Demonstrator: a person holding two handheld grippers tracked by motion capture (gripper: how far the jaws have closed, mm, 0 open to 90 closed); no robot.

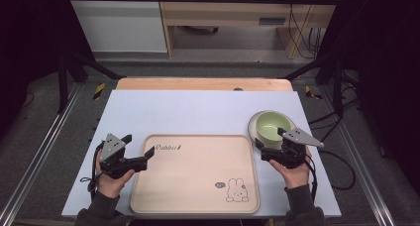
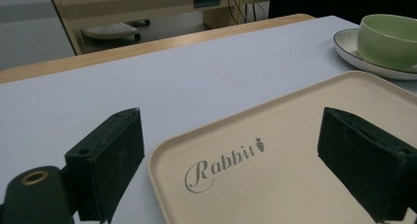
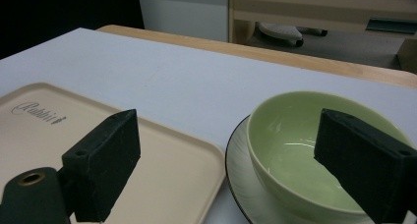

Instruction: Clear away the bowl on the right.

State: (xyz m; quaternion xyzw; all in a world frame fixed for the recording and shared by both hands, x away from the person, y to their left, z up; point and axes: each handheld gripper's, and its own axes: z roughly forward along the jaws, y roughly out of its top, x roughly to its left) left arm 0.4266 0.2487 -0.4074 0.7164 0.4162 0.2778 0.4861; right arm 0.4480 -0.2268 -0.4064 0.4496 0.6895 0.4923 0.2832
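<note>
The right gripper (image 1: 271, 145) hangs wide open and empty just short of the green bowl (image 1: 274, 125), which sits on a white plate (image 1: 253, 122) beside the tray (image 1: 195, 196); a good grasp would likely straddle the bowl's near wall, squarely, before closing; the left gripper (image 1: 148, 154), equally open and empty, hovers at the tray's left edge. The plate's near rim is hidden behind the right gripper; the tray's small round mark is illegible.

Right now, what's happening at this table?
A person holds a claw in each hand. The right claw, open, sits at the green bowl on its plate, right of the beige tray. The left claw, also open, is at the tray's left edge. Nothing is gripped yet.
</note>
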